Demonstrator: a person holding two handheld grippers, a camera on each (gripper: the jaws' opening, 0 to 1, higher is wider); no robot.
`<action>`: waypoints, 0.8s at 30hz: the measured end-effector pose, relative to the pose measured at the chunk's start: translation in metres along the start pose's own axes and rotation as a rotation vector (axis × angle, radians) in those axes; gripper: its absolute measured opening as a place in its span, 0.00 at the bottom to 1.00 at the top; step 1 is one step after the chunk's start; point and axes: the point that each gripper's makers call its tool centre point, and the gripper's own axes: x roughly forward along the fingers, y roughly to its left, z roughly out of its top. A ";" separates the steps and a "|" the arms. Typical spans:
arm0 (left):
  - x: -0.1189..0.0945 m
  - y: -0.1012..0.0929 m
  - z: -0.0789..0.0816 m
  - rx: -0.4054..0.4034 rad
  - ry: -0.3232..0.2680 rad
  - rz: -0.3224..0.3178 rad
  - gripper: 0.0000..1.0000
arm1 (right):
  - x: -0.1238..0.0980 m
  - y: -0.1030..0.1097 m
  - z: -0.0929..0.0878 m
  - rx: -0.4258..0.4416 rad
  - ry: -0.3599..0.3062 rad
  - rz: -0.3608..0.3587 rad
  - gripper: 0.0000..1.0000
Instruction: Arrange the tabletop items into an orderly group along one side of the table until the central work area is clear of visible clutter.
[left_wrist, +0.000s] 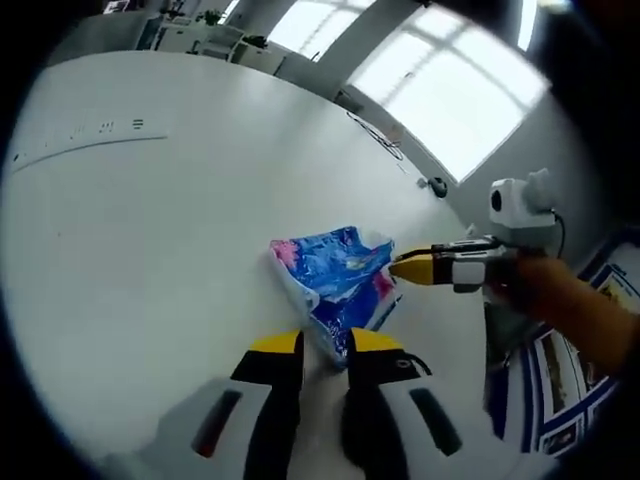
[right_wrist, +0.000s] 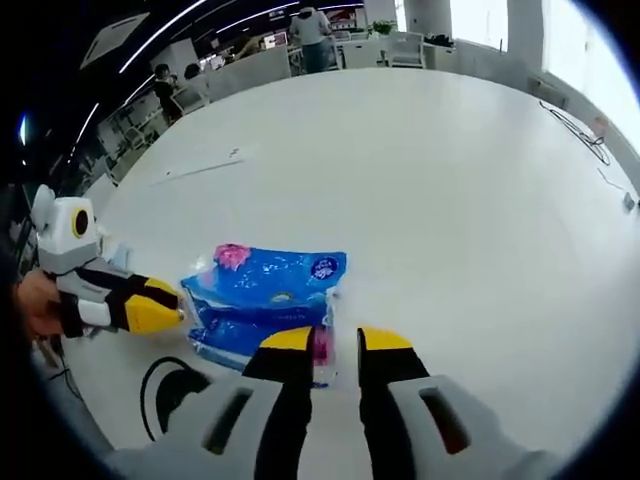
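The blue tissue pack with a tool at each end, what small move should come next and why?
Probably close both tools on the blue tissue pack and lift it slightly. The left tool and right tool each have their jaws apart around an edge of the pack, which lies on the white table away from its edge, so it needs carrying to one side.

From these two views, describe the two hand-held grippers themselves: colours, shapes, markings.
Both match. The left gripper has two black jaws capped with yellow tips, rising from a pale grey body with dark slots, one reddish. The right gripper has the same black jaws, yellow tips and grey body. Seen from the side, each carries a white housing above a black-and-white body tapering to yellow.
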 end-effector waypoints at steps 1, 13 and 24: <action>-0.001 0.000 0.000 0.004 0.000 -0.001 0.17 | 0.000 0.000 0.000 0.000 0.000 0.000 0.16; -0.013 -0.005 0.007 0.060 -0.022 0.006 0.34 | -0.012 0.004 0.004 -0.001 -0.020 0.006 0.29; -0.029 -0.010 0.015 0.110 -0.041 0.030 0.51 | -0.028 0.010 0.011 -0.015 -0.054 0.008 0.35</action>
